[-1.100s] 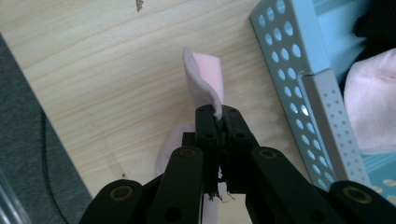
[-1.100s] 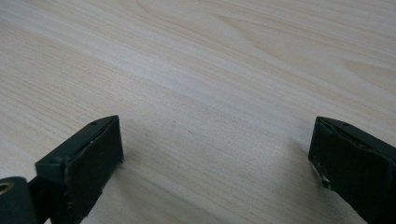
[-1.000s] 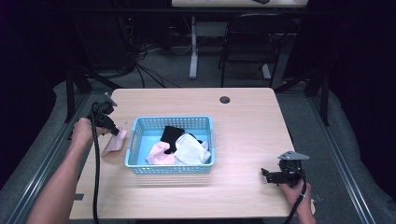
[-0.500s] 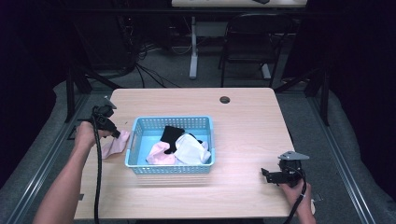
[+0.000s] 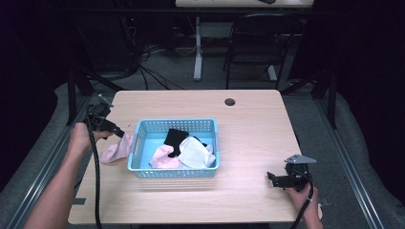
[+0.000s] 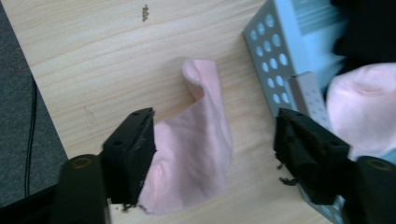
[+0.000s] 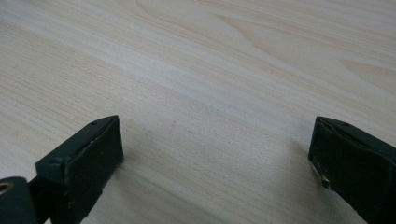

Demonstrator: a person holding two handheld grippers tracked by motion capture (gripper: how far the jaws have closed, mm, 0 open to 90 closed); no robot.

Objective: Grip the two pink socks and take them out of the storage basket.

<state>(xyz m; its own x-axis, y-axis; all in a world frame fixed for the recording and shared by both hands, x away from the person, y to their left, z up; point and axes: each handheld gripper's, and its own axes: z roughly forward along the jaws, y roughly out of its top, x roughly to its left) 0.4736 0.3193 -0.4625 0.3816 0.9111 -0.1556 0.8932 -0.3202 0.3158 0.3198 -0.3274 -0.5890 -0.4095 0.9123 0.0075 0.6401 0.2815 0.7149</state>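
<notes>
Here the left gripper (image 6: 215,154), jaws wide, straddles a limp pink cotton sock (image 6: 196,154). Soft and light, it should be pinched mid-fold. The right gripper (image 7: 217,163) is wide too.

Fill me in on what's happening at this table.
A person is working with two handheld grippers at a light wooden table. The left gripper, jaws open, hangs over a pink cloth sock lying on the table beside a blue perforated plastic basket. The basket holds pink, white and black cloth pieces. The right gripper sits apart near the table's front corner, jaws open over bare wood.
</notes>
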